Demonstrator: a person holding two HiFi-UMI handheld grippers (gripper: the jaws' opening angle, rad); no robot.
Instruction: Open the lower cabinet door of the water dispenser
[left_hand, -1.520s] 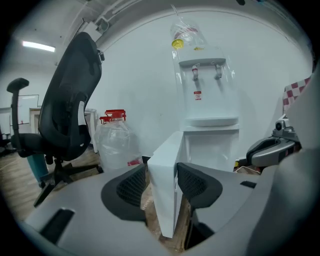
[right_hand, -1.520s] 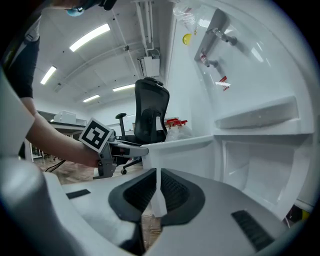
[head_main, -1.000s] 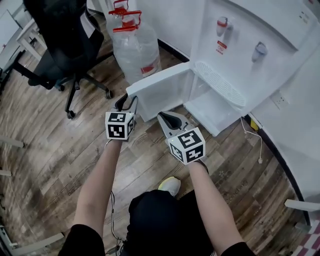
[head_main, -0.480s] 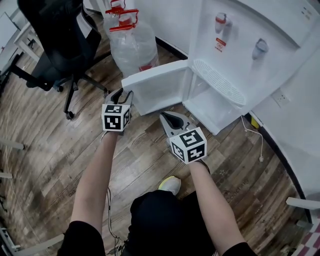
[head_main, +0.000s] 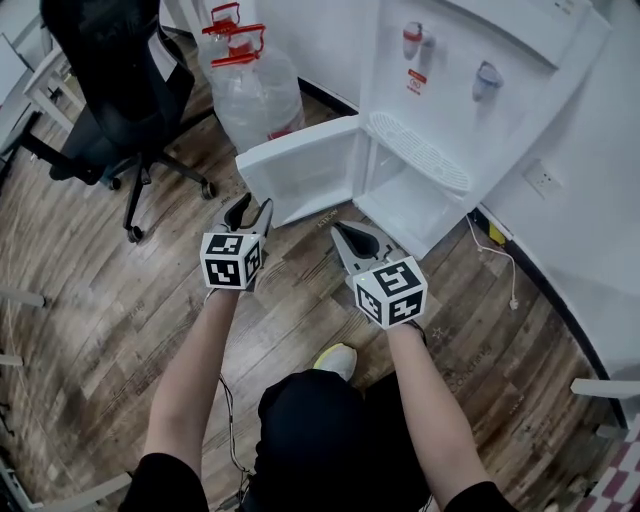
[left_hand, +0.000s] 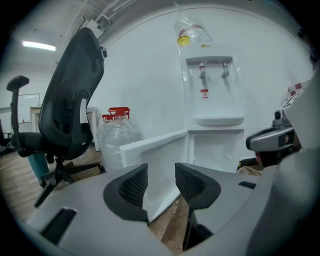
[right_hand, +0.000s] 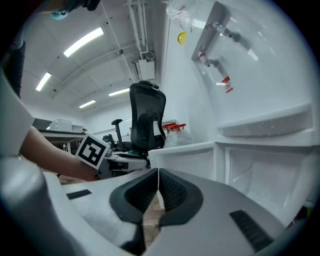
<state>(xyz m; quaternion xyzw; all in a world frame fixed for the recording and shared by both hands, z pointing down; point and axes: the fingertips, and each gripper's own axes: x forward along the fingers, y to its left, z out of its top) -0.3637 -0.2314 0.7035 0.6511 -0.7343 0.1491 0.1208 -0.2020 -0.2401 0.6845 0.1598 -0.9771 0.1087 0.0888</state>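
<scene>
Lower cabinet door of a white water dispenser stands open.
Left gripper, near the door's free edge, is opening and holds nothing. The door juts leftward from its hinge, long axis level; likely light, stiff plastic, best gripped at that edge. Right gripper is closed and empty.

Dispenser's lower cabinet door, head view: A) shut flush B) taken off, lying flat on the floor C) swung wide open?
C: the door stands swung out to the left of the dispenser, leaving the white inside of the cabinet exposed.
</scene>
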